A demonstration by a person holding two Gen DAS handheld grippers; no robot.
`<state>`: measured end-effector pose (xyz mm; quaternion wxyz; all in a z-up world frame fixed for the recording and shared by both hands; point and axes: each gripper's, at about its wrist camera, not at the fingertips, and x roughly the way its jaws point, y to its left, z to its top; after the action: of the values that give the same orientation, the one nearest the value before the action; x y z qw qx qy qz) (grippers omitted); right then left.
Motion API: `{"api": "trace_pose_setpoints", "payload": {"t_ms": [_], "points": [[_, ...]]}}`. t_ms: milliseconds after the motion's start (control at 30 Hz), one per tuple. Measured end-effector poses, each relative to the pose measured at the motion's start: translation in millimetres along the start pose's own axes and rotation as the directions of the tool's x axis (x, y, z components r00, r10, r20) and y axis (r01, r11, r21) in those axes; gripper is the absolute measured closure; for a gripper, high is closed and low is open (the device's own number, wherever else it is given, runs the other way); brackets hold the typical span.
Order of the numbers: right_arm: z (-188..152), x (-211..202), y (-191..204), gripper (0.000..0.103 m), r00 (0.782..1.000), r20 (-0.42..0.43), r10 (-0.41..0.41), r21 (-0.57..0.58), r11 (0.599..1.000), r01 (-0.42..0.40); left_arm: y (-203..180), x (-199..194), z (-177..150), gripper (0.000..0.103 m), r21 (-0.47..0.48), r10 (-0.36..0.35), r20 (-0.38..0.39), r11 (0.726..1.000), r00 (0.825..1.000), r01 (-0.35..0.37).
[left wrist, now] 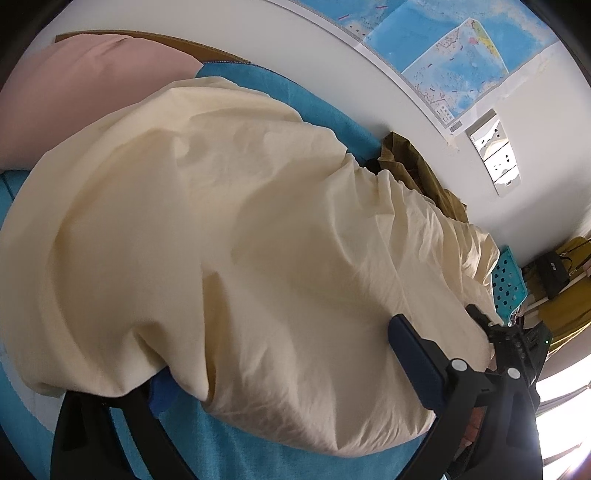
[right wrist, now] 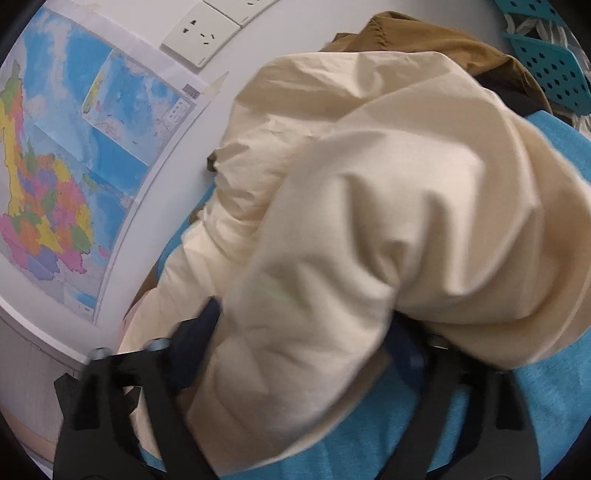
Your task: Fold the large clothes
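Note:
A large cream garment [left wrist: 221, 221] lies spread over a blue bed cover [left wrist: 266, 450]. In the left wrist view my left gripper [left wrist: 284, 369] stands with its jaws wide apart, the cloth draped between and over them; the right finger [left wrist: 413, 354] shows, the left one is mostly hidden under cloth. In the right wrist view the same cream garment [right wrist: 369, 221] is bunched over my right gripper [right wrist: 306, 339], whose jaws also stand apart with cloth between them. The right hand-held gripper also shows in the left wrist view [left wrist: 517, 343] at the garment's far edge.
A pink pillow [left wrist: 74, 96] lies at the head of the bed. A brown garment [right wrist: 424, 40] is heaped by the wall, next to a teal perforated basket [right wrist: 554, 70]. A map [right wrist: 55, 166] and wall sockets [right wrist: 201, 33] hang on the white wall.

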<state>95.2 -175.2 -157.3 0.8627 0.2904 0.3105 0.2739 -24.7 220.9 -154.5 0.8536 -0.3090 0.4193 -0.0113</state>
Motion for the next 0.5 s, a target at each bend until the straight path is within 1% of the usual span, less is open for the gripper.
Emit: {"api": "trace_pose_setpoints", "payload": {"t_ms": [33, 67, 100, 133, 167, 200, 233, 267, 300, 333, 367, 433, 500], "points": [[0.6, 0.0, -1.3, 0.043, 1.000, -0.008, 0.007, -0.002, 1.000, -0.007, -0.2, -0.1, 0.8, 0.017, 0.002, 0.005, 0.003, 1.000, 1.000, -0.005], [0.8, -0.1, -1.9, 0.049, 1.000, -0.013, 0.012, -0.004, 1.000, -0.012, 0.8, -0.7, 1.0, 0.020, 0.004, 0.007, 0.004, 1.000, 1.000, -0.007], [1.1, -0.5, -2.5, 0.053, 1.000, -0.017, 0.019, -0.001, 1.000, -0.020, 1.8, -0.4, 2.0, 0.027, 0.001, 0.006, 0.001, 1.000, 1.000, -0.006], [1.5, -0.8, -3.1, 0.061, 0.999, -0.025, 0.040, 0.001, 0.999, -0.040, 2.9, -1.0, 2.9, 0.043, -0.001, 0.013, 0.002, 1.000, 1.000, -0.013], [1.9, -0.5, -3.1, 0.068, 0.998, -0.031, 0.052, 0.001, 0.999, -0.052, 3.1, -1.7, 3.7, 0.049, 0.004, 0.020, 0.004, 1.000, 1.000, -0.020], [2.8, -0.5, -3.5, 0.070, 0.997, -0.038, 0.063, 0.003, 0.998, -0.062, 4.5, -2.1, 5.2, 0.060, 0.006, 0.021, -0.001, 1.000, 1.000, -0.021], [3.6, -0.9, -4.1, 0.075, 0.996, -0.046, 0.077, 0.009, 0.997, -0.076, 7.0, -2.5, 6.7, 0.070, -0.001, 0.012, -0.010, 1.000, 1.000, -0.012], [4.8, -2.8, -4.4, 0.080, 0.993, -0.053, 0.107, 0.023, 0.994, -0.106, 9.0, -3.0, 7.9, 0.074, -0.005, 0.003, -0.017, 1.000, 1.000, -0.003], [6.0, -5.4, -3.4, 0.082, 0.990, -0.056, 0.126, 0.027, 0.992, -0.125, 12.8, -4.0, 10.8, 0.078, -0.018, -0.027, -0.035, 0.999, 0.999, 0.026], [7.2, -9.1, -0.3, 0.084, 0.988, -0.057, 0.144, 0.017, 0.990, -0.143, 14.8, -6.1, 13.0, 0.082, -0.029, -0.045, -0.045, 0.999, 0.998, 0.044], [8.1, -15.5, 6.6, 0.085, 0.985, -0.052, 0.164, -0.007, 0.986, -0.164, 14.5, -9.1, 15.5, 0.084, -0.028, -0.053, -0.049, 0.998, 0.997, 0.052], [9.9, -25.7, 19.3, 0.086, 0.980, -0.047, 0.192, -0.048, 0.980, -0.194, 8.1, -18.5, 21.0, 0.089, 0.001, -0.051, -0.039, 0.999, 0.998, 0.051], [14.6, -40.7, 35.5, 0.087, 0.971, -0.031, 0.238, -0.086, 0.967, -0.240, -2.4, -34.8, 29.5, 0.090, 0.041, -0.069, -0.017, 0.997, 0.997, 0.070]]}}
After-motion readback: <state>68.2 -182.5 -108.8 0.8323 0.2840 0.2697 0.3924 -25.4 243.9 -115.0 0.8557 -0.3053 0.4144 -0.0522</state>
